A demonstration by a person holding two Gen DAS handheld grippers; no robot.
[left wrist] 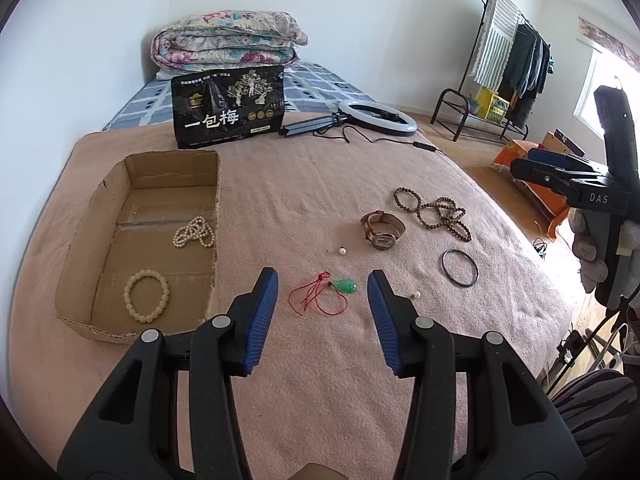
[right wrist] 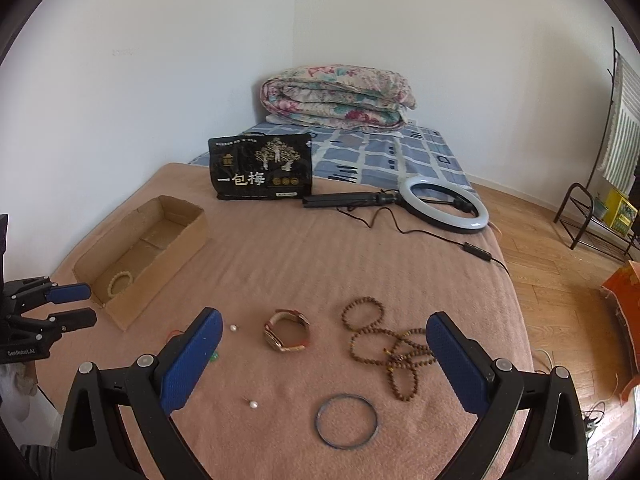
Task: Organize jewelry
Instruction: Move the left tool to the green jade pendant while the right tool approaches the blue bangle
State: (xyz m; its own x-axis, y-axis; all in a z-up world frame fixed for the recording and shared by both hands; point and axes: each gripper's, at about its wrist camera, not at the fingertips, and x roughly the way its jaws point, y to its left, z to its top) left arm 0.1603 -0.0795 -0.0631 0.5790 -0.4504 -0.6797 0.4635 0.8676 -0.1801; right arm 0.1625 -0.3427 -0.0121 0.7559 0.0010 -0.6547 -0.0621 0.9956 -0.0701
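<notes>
A cardboard box (left wrist: 136,240) at left holds a pearl necklace (left wrist: 195,232) and a cream bracelet (left wrist: 146,295). The left gripper (left wrist: 323,294) hangs spread and empty over a red-corded green pendant (left wrist: 345,286). Right of it lie a watch (right wrist: 286,330), wooden beads (right wrist: 386,344) and a bangle (right wrist: 347,421), framed by the right gripper (right wrist: 324,354), wide apart, empty.

Readable text on three things

Upper middle, the black bag (left wrist: 229,107) reads "一包梅"; the right gripper (left wrist: 560,174) at right edge reads "DAS"; the left gripper (right wrist: 80,304) at left edge reads "GenRobot.AI".
</notes>
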